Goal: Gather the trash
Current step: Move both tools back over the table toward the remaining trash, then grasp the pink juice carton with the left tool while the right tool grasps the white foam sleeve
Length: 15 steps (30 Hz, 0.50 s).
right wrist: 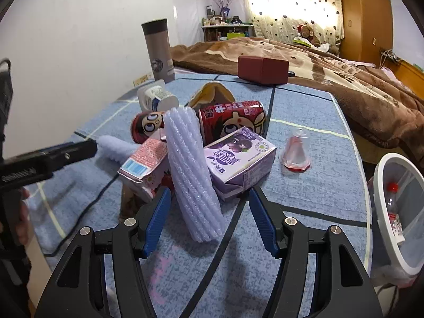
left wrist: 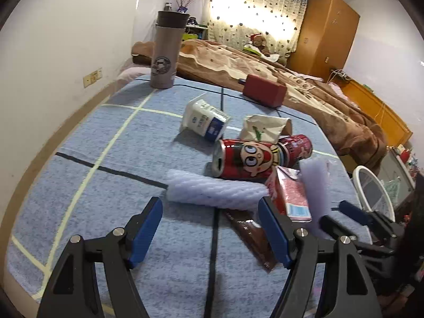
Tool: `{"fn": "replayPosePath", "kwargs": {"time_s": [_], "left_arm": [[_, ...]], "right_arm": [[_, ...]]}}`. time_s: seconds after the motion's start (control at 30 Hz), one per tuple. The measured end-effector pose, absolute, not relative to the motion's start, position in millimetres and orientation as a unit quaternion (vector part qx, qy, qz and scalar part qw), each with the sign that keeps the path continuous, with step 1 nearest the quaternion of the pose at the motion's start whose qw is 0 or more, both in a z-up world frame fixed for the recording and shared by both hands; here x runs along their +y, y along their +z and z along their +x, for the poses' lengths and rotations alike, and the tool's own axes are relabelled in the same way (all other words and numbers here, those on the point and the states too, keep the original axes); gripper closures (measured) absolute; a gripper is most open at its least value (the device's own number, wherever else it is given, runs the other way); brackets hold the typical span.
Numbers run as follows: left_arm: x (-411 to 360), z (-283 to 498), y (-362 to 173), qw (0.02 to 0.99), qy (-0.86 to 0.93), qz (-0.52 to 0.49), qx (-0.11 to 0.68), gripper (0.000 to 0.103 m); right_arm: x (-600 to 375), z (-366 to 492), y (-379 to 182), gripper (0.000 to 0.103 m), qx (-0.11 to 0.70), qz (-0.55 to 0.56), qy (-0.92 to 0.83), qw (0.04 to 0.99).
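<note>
Left wrist view: left tongs (left wrist: 210, 228) held wide open, nothing gripped, just short of foam sleeve (left wrist: 216, 192) lying on surface (left wrist: 106, 185) against red can (left wrist: 246, 161); risk: can nudged, rolls off. Right wrist view: right tongs (right wrist: 206, 220) wide open, empty, astride leaning foam roll (right wrist: 190, 172) btwn pink carton (right wrist: 144, 164) & purple carton (right wrist: 241, 159); risk: pile toppled if jaws catch cartons; bin (right wrist: 381, 185) at right edge.

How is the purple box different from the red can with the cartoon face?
The purple box has flat sides and corners; the red can is round. The box is purple and white with a berry picture, while the can is red with a big-eyed cartoon face. The box sits in front, the can behind it. Both are drink containers lying in the same trash pile on the blue tablecloth.
</note>
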State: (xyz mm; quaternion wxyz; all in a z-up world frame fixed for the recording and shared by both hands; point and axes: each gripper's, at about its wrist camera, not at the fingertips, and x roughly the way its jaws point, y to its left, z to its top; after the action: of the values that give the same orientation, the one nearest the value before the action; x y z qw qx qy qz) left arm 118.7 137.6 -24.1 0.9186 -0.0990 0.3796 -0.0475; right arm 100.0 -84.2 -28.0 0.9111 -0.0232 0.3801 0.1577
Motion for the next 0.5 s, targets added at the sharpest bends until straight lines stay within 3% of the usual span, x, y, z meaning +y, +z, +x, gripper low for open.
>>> {"fn": "replayPosePath", "kwargs": {"time_s": [0.13, 0.5], "left_arm": [[131, 123, -26, 0.917, -0.054, -0.094, 0.383, 0.027], [106, 130, -24, 0.912, -0.090, -0.091, 0.389, 0.026]], "right_arm": [[-85, 102, -28, 0.042, 0.387, -0.021, 0.163, 0.907], [-87, 107, -31, 0.070, 0.399, -0.016, 0.160, 0.903]]}}
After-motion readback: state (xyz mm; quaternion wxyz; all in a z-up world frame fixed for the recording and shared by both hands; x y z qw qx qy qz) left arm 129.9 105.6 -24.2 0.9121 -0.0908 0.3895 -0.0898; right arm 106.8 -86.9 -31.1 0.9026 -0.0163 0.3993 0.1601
